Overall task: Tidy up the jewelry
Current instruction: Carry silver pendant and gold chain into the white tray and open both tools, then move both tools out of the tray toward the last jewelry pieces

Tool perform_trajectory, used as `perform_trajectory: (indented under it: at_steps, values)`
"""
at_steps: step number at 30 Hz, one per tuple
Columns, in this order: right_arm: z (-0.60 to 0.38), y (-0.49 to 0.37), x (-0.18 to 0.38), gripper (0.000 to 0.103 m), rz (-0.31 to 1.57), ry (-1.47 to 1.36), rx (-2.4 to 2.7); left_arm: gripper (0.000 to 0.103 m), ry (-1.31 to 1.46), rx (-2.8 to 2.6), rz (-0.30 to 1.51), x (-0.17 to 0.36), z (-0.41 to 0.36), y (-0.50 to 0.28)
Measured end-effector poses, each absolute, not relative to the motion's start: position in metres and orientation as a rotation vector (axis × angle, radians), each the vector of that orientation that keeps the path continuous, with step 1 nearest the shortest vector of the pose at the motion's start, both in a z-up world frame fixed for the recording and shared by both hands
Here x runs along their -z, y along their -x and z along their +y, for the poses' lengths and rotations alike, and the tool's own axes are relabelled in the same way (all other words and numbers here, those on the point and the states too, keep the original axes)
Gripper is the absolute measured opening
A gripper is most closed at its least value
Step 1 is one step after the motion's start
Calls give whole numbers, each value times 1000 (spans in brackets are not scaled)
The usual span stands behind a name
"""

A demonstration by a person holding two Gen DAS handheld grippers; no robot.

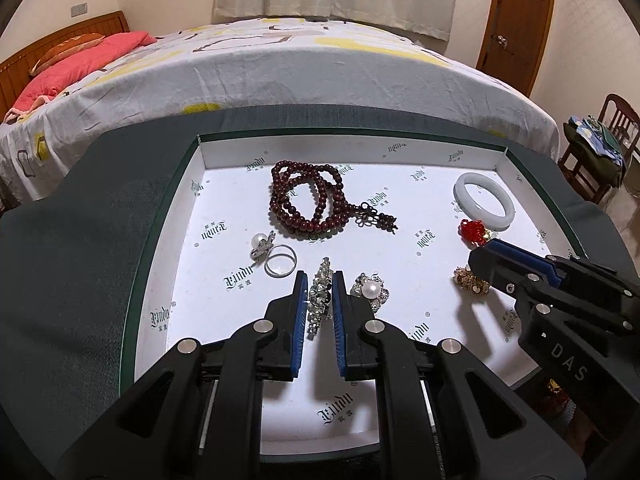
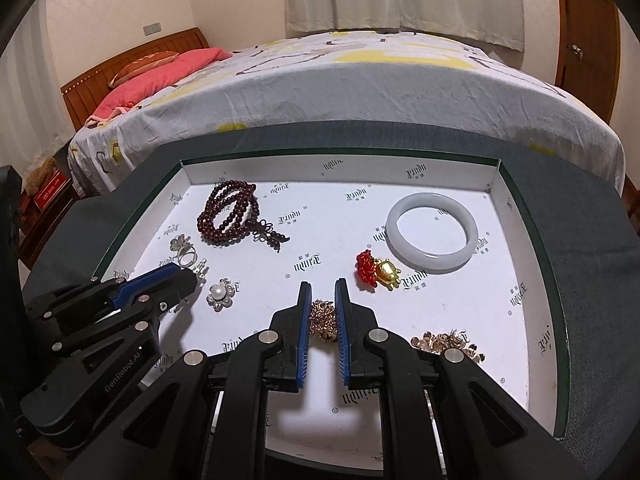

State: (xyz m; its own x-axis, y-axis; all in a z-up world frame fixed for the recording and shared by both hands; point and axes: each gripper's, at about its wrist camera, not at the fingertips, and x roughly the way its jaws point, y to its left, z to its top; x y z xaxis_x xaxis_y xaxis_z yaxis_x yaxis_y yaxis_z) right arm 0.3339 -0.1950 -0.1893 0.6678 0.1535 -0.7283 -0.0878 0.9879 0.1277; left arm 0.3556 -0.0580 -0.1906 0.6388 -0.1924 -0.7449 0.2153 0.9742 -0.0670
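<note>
Holding beads, bangle and brooches, the tray hosts both hand-held grippers clenched.

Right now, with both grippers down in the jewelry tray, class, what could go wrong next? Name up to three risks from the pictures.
1. The left gripper pinches a long crystal piece whose ends stick out past the pads; lifted, it may swing or slip.
2. The pearl flower brooch lies right beside that gripper and could get knocked.
3. The right gripper clamps a tangled gold chain; loose loops might snag or trail.
</note>
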Motion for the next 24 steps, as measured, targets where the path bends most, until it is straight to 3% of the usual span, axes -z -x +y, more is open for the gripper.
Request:
perform_trajectory:
  at_steps: [2, 6, 9, 10, 12, 13, 20, 24]
  values:
    - [-195, -334, 189, 13, 827, -85, -136, 14, -29, 232, 845, 191, -58, -355]
    - [-195, -334, 190, 14, 825, -90, -135, 28, -25, 231, 841, 190, -57, -356]
    - [-195, -334, 190, 16, 826, -94, -131, 28, -22, 231, 842, 191, -57, -356]
    - [-195, -334, 190, 19, 824, -95, -130, 29, -23, 230, 842, 191, -57, -356]
    - [-196, -332, 189, 44, 813, -101, -127, 37, -24, 228, 839, 190, -57, -356]
    - [-196, -331, 188, 45, 806, -99, -123, 46, -22, 227, 837, 190, -56, -355]
    - [-198, -330, 185, 46, 801, -95, -120, 56, -22, 213, 819, 186, -55, -351]
    - [-201, -328, 182, 53, 791, -93, -108, 65, -29, 186, 813, 182, -54, -348]
